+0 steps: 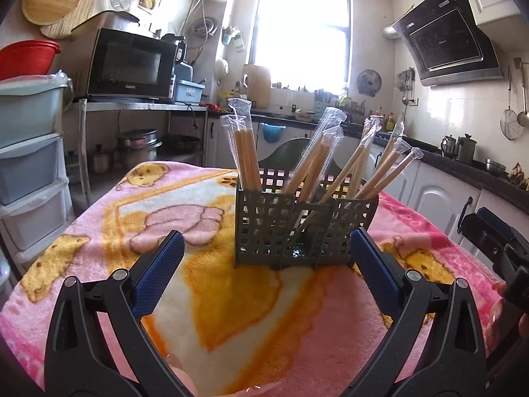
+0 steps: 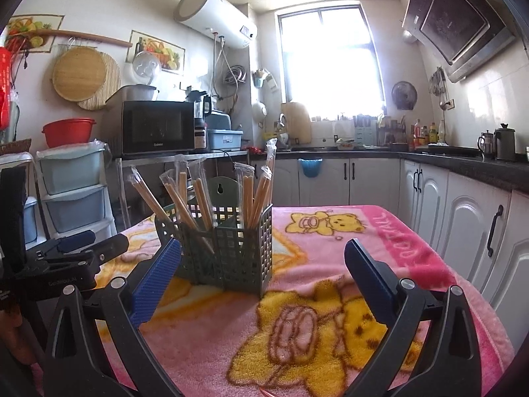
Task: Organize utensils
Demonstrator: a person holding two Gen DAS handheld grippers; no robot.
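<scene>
A green mesh caddy [image 1: 297, 228] stands on the pink blanket [image 1: 264, 314], its compartments bristling with wrapped chopsticks [image 1: 246, 158] that stand upright on one side and lean outward on the other. From my left gripper [image 1: 266, 248], the caddy sits just ahead and centred between the two blue pads [image 1: 158, 274], whose tips reach about level with its base; I hold the jaws spread wide, gripping nothing. My right gripper [image 2: 261, 258] is likewise spread and holding nothing, with the caddy [image 2: 228, 251] ahead and off to its left, close by the left pad [image 2: 155, 284], and the chopsticks [image 2: 201, 198] fanning above it. Each gripper shows at the edge of the other's view, the right one [image 1: 496, 241] at the far right, the left one [image 2: 66, 258] at the far left. Beyond the blanket's far edge, a microwave [image 1: 132, 64] sits on a steel shelf, a window [image 1: 301, 33] glares white, and white cabinets [image 2: 446, 205] run under a dark counter.
</scene>
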